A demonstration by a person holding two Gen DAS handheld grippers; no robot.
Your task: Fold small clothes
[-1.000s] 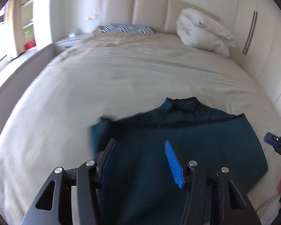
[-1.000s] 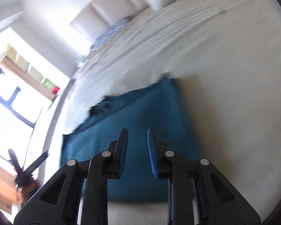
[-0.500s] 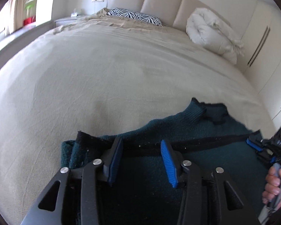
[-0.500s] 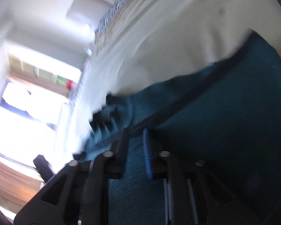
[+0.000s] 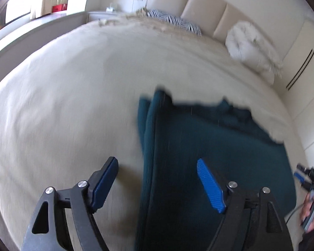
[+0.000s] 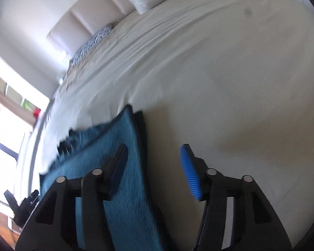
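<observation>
Both grippers have just let go. Half a second ago each had its jaws narrowed at the top edge of the teal knit sweater (image 5: pixel 209 146); now the jaws have just been opening, and the fabric lies under them with nothing pressed between the pads. The sweater rests flat on the cream bedspread (image 5: pixel 73 104), its collar towards the headboard, and both side edges show a doubled layer, so the 2 sides look turned in. By my reading that fold step is finished and the next fold, probably bottom to top, needs a fresh grasp.

The left gripper (image 5: pixel 157 177) points steeply down and straddles the sweater's left folded edge: 1 finger over the bedspread, the other over the knit. The right gripper (image 6: pixel 155 167) is pitched down likewise, astride the right edge, with 1 finger above the teal cloth and 1 above bare sheet. In the left wrist view the person's right hand (image 5: pixel 312 211) shows at the frame's edge.
</observation>
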